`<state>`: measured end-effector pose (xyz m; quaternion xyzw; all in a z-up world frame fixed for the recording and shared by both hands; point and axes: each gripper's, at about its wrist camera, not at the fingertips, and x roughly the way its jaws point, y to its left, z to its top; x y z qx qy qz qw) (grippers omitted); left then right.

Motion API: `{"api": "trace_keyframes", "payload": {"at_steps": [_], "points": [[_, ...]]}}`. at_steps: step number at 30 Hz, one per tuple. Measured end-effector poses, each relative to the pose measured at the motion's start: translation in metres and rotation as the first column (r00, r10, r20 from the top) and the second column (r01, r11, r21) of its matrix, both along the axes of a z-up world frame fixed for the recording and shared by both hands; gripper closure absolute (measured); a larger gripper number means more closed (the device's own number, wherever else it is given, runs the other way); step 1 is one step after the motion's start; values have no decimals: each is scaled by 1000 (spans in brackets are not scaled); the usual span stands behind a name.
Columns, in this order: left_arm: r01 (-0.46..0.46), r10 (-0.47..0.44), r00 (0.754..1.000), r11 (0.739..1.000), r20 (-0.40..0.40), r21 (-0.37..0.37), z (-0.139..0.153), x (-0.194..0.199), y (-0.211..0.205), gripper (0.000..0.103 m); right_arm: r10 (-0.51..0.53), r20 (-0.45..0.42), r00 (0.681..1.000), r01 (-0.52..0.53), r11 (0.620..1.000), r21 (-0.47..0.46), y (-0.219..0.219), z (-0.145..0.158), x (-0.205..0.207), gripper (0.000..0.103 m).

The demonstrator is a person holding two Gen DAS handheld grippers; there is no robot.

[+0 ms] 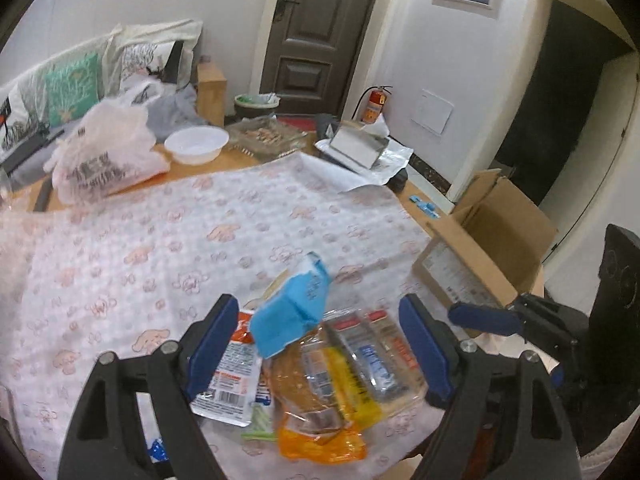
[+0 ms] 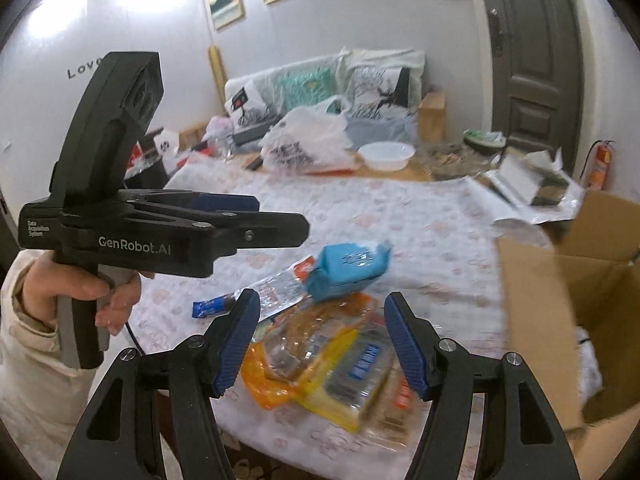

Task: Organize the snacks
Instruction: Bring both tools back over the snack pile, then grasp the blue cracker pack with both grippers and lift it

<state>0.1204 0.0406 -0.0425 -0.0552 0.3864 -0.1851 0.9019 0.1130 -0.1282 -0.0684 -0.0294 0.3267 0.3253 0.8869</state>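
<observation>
Left wrist view: both claws over the snack pile, nothing gripped.
Left claw (image 1: 320, 344) wide, right claw (image 2: 322, 340) narrower and opening; snacks (image 1: 340, 376) heaped on desk (image 1: 160, 248) near cardboard box (image 2: 560, 320), probably their destination.

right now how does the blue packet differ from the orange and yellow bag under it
The blue packet is small, opaque and blocky, tilted atop the pile. The orange and yellow bag is larger, partly see-through with contents showing, and lies flat on the tablecloth. Both are sealed snack packs near the table's edge beside the cardboard box.
</observation>
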Motion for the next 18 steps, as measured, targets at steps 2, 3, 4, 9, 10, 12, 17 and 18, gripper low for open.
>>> {"api": "trace_keyframes", "payload": {"at_steps": [2,3,4,9,10,12,17,18], "points": [[-1,0,1000,1000,-20,-19,-10,9,3,23,8,-27,1000,-8,1000,-13,11,-12,9,42],[3,-4,999,1000,-32,-31,-16,15,6,23,8,-42,999,-9,1000,-16,15,-17,14,42],[5,-6,999,999,-42,-37,-20,18,7,23,8,-59,998,-9,1000,-16,19,-22,19,42],[-1,-3,998,999,-70,-50,-35,34,18,23,-22,-142,990,23,1000,9,32,-41,49,39],[-5,1,998,998,-66,-56,-35,37,23,23,-28,-156,987,31,999,15,35,-44,55,37],[-12,8,998,998,-61,-67,-33,41,31,23,-44,-173,984,48,999,17,38,-47,64,36],[-22,17,998,995,-54,-95,-34,50,47,23,-108,-207,972,118,992,37,48,-53,92,31],[-23,17,998,995,-53,-100,-34,51,50,23,-132,-206,969,141,990,26,50,-54,98,31]]}}
